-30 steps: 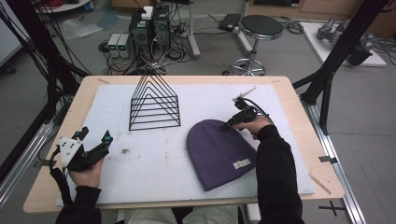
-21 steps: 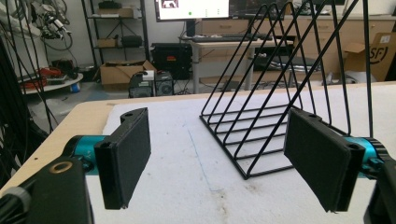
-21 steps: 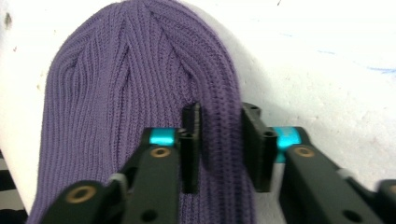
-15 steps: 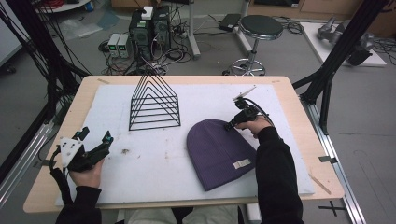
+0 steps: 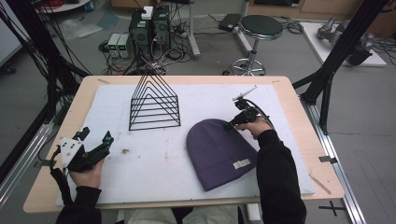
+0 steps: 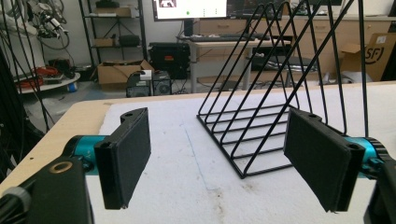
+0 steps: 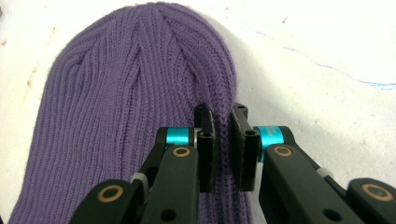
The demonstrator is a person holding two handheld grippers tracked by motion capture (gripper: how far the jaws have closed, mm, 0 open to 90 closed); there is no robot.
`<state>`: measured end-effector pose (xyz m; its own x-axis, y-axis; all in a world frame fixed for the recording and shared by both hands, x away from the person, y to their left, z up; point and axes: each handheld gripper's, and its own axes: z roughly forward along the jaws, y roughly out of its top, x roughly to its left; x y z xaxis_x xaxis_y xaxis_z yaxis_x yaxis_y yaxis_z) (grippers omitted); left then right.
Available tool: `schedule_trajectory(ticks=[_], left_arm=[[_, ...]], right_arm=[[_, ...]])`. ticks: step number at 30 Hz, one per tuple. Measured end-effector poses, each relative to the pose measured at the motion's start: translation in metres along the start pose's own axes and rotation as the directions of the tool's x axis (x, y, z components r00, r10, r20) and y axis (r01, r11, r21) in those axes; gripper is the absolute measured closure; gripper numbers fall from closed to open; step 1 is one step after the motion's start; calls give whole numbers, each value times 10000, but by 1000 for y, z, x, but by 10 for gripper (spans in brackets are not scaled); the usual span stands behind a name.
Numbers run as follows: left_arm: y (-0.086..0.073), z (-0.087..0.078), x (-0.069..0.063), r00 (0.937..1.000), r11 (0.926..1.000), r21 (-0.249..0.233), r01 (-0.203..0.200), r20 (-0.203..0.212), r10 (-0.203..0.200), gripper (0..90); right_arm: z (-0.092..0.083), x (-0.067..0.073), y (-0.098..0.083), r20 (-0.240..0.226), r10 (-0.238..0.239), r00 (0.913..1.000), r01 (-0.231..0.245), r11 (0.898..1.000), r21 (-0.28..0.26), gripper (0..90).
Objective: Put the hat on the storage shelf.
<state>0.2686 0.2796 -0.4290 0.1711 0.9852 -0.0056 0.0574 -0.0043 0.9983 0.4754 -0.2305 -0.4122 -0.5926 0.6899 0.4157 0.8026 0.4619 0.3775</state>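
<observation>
While left gripper [image 5: 95, 148] fingers wide over bare mat [image 5: 154, 163], right gripper [image 7: 223, 154] fingers pinched on beanie [image 7: 126, 93] edge.

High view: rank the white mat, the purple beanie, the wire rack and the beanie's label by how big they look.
1. White mat
2. Purple beanie and wire rack: look alike in spread, so not ranked apart.
3. Label, by far the smallest.

Your beanie [image 5: 218, 151] is purple rib-knit (small pale label); the wire rack [image 5: 154, 104] black, the mat [image 5: 154, 163] white.
</observation>
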Motion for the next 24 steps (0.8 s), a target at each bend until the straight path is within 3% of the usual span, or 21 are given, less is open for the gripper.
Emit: schedule_trajectory(ticks=[3,7,10,12,13,15,16,18,24], left_arm=[[0,0,0,10000,10000,20,-2,-1,2,233],[0,0,0,10000,10000,18,-2,-1,2,233],[-1,0,0,10000,10000,42,-14,23,14,233],[-1,1,-1,10000,10000,27,22,48,-22,233],[-1,1,-2,10000,10000,44,-2,61,2,233],[0,1,-3,10000,10000,54,3,84,-4,233],[0,1,-3,10000,10000,53,-4,90,3,233],[-1,2,-4,9999,10000,72,-2,121,1,233],[-1,2,-5,9998,9999,107,-23,188,21,233]], right_arm=[[-1,3,0,103,-104,9999,104,9999,-9,829],[-10,11,-1,73,-476,9988,479,9972,-570,829],[-25,27,-1,-60,-1276,9918,1252,9803,-1528,828],[-27,30,-2,-46,-1395,9902,1368,9761,-1689,828],[-32,41,-3,-96,-1684,9857,1634,9676,-1926,827],[-33,45,-4,-100,-1902,9817,1846,9630,-1965,822],[-34,53,-4,32,-2184,9758,2144,9548,-2057,821],[-35,57,-5,67,-2218,9751,2182,9528,-2112,821],[-43,77,-3,-55,-2844,9587,2697,9148,-3006,822]])
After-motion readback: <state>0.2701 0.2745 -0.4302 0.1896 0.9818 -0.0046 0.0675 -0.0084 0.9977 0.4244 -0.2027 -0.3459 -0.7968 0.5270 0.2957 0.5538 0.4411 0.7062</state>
